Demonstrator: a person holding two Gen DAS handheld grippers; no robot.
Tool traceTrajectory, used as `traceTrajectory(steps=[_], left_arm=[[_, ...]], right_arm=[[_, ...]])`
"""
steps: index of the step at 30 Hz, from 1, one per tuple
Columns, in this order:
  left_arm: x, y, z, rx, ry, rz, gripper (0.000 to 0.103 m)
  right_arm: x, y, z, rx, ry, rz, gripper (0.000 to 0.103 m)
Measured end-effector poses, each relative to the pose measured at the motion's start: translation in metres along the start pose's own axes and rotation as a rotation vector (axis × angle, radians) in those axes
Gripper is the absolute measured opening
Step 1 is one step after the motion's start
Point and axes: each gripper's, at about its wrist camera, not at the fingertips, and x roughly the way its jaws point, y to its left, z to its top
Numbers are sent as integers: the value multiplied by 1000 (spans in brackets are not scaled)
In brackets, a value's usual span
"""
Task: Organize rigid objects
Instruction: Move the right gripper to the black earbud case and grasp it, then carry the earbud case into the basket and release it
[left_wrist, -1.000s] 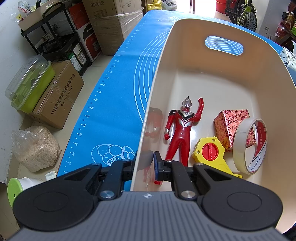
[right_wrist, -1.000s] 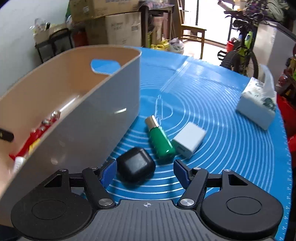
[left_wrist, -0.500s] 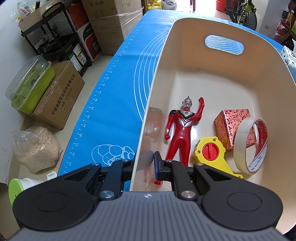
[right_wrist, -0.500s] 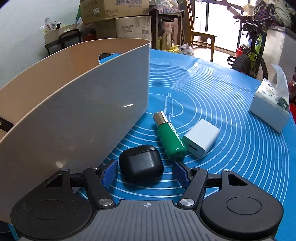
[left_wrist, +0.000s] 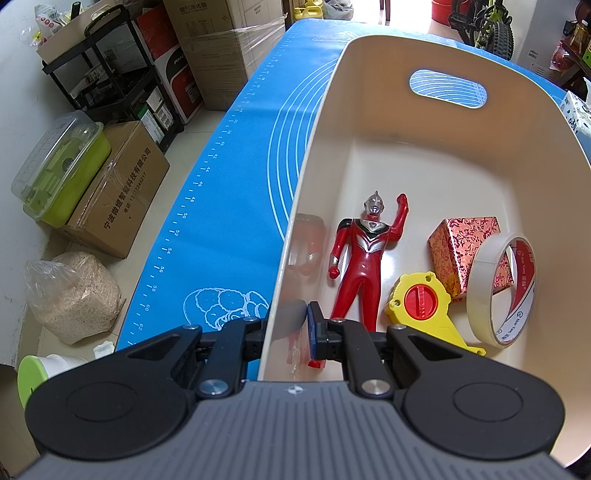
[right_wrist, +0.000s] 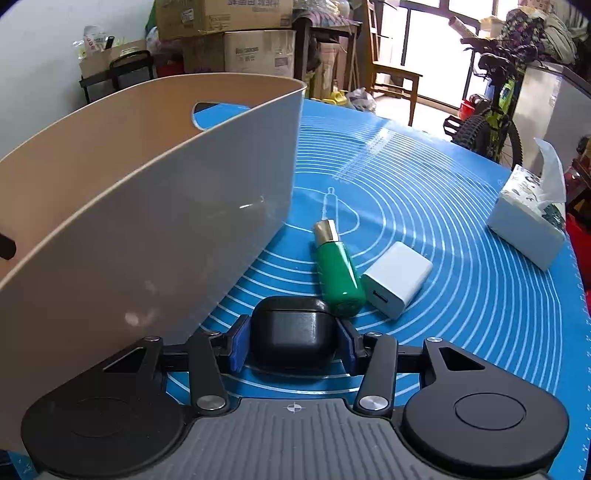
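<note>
The cream storage bin (left_wrist: 436, 155) sits on the blue mat (right_wrist: 424, 206); the left hand-held gripper (left_wrist: 286, 328) pinches its near wall. Inside lie a red hero figure (left_wrist: 364, 258), tape roll (left_wrist: 498, 291), and yellow tape measure (left_wrist: 417, 302). At the bin's 3 o'clock, the right hand-held gripper (right_wrist: 293, 341) clamps the black earbud case (right_wrist: 293, 332), touching a green bottle (right_wrist: 336, 273).

left tool (left_wrist: 286, 328) | clamps bin (left_wrist: 517, 166) wall (near edge) | figure (left_wrist: 364, 254) inside
</note>
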Motion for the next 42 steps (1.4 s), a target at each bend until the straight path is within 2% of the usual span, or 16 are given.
traceTrajectory(steps=[6,16,20,24,28,33,42], left_arm=[[0,0,0,-1,0,-1,16],[0,0,0,-1,0,0,16],[1,-1,0,-1,0,0,16],[1,-2,0,0,0,1,16],[1,-3,1,2,1,3,16],[1,-4,1,4,-1,3,16],[0,-2,1,5,-2,-3,16]], right_arm=[[-18,-9,12,66,-45,-33,53],[-67,-10,40,154,-212,-65,53],[-89,-2,55,208,-286,-17,53],[-107,23,68,176,-335,37,54],[-101,53,74,112,-299,73,53],[-87,87,75,33,-220,73,53],[-58,125,66,-101,-41,62,53]])
